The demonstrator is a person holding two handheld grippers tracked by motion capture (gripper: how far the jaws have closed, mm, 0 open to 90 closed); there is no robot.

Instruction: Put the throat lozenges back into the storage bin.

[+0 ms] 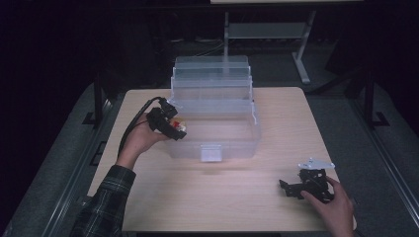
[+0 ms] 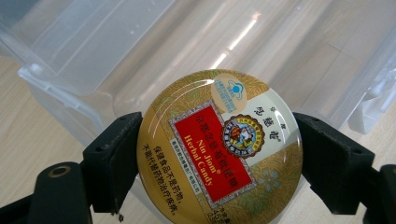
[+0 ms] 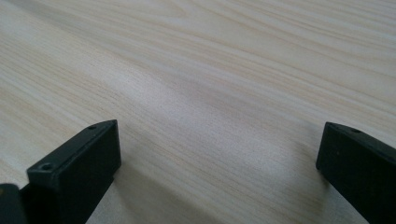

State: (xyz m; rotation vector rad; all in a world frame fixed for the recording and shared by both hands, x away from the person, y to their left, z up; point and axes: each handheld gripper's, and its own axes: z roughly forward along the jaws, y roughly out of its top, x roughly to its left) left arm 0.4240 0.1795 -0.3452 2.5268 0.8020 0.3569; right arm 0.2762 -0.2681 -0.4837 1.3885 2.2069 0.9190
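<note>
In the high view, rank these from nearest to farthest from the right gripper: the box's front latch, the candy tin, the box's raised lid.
From the right gripper:
1. Front latch, on the clear box's near wall.
2. Candy tin, clamped in the left gripper at the box's left edge.
3. Raised lid, at the far side.

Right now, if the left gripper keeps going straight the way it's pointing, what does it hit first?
Probably the clear plastic box. The left gripper holds a round candy tin between its fingers, and the box's rim and wall lie directly ahead. The tin would likely touch first, though depth is hard to judge.
</note>
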